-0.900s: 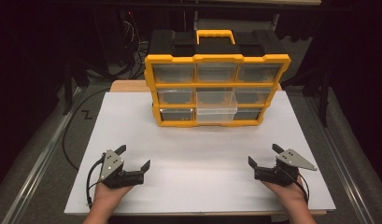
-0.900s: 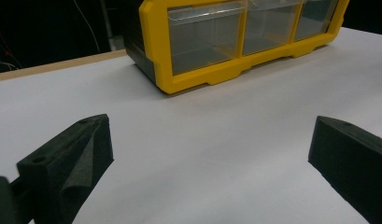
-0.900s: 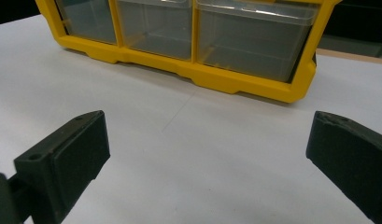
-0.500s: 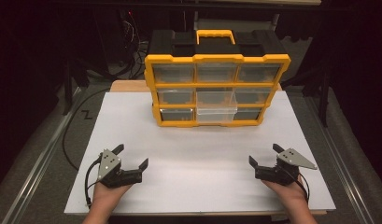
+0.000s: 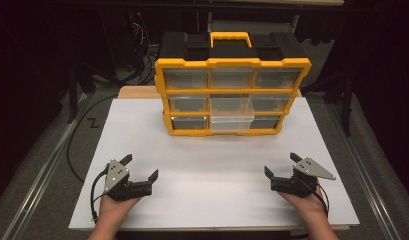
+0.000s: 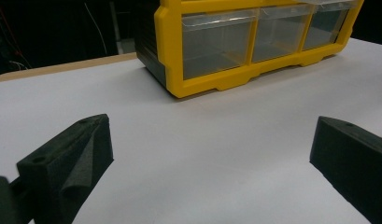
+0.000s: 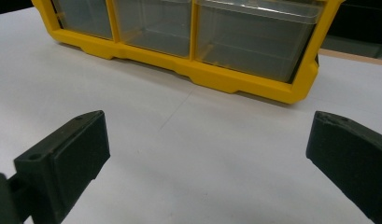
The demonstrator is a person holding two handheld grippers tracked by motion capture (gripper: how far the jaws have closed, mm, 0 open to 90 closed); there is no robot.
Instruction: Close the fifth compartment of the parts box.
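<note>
The yellow drawer organizer [image 5: 232,95] is found standing upright at the far middle of the white table sheet [image 5: 212,195], handle uppermost. One clear drawer [image 5: 232,116], in the middle column of the organizer, is seen drawn partly out toward the person; the others sit flush.

The left gripper [image 5: 139,169] is held near the front of the sheet, well apart from the organizer and to its left; its jaws are spread wide with nothing between them. The right gripper [image 5: 280,165] is placed likewise to the organizer's right, jaws wide and empty.

Risks are judged as follows. The protruding drawer could be knocked or pulled fully out if approached at an angle. The organizer, being tall and unrestrained, could be slid back or tipped if a drawer front is pushed without bracing. The smooth clear drawer fronts may be slipped off by the pads.
</note>
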